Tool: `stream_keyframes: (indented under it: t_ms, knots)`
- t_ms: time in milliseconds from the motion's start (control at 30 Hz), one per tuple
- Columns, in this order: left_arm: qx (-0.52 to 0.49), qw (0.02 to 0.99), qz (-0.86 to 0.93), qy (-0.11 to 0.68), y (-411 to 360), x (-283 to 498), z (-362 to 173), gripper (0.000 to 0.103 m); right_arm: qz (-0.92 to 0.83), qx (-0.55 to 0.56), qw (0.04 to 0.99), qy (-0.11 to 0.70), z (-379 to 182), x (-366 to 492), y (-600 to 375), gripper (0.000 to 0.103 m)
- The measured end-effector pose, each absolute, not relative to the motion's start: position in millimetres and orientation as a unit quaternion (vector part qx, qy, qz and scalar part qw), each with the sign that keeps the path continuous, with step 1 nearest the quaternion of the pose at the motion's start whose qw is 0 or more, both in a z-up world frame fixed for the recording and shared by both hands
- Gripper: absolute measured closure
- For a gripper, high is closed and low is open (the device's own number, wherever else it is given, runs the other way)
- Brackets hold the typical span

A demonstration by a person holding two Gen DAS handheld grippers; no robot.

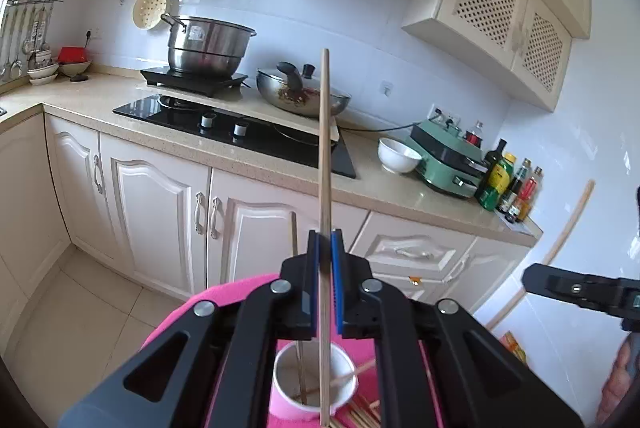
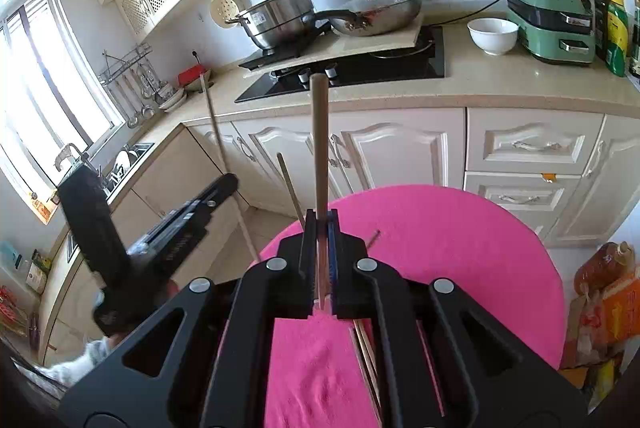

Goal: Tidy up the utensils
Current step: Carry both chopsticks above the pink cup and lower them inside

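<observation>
Here both tongs, left and right, pinch one chopstick each (upright).

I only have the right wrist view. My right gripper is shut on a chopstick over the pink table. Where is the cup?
Observer: The white cup stands on the pink table, right below the left gripper.
Operator: Is the left gripper free?
Observer: No, it is shut on its own chopstick, whose lower end hangs in front of the cup.
Operator: Is anything in the cup already?
Observer: Yes, a darker stick stands in it, and loose chopsticks lie beside it.
</observation>
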State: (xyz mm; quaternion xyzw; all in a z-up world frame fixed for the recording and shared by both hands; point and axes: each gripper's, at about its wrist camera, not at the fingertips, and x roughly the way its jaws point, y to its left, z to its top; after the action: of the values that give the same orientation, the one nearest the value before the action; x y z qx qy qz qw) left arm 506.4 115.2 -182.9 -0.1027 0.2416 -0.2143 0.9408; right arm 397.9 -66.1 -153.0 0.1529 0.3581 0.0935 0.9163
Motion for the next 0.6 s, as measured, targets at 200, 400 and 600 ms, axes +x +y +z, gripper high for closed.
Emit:
stream_keyframes:
  t_ms: [200, 400, 600]
  knots:
    - [-0.103, 0.942, -0.206, 0.243, 105, 525, -207, 0.097, 0.087, 0.143, 0.920, 0.355, -161, 410, -54, 0.098]
    - [-0.075, 0.944, -0.209, 0.243, 93, 530, -229, 0.097, 0.084, 0.141, 0.920, 0.357, -174, 419, -50, 0.098]
    - [-0.060, 0.941, -0.212, 0.257, 96, 525, -242, 0.097, 0.081, 0.124, 0.917, 0.370, -190, 421, -40, 0.098]
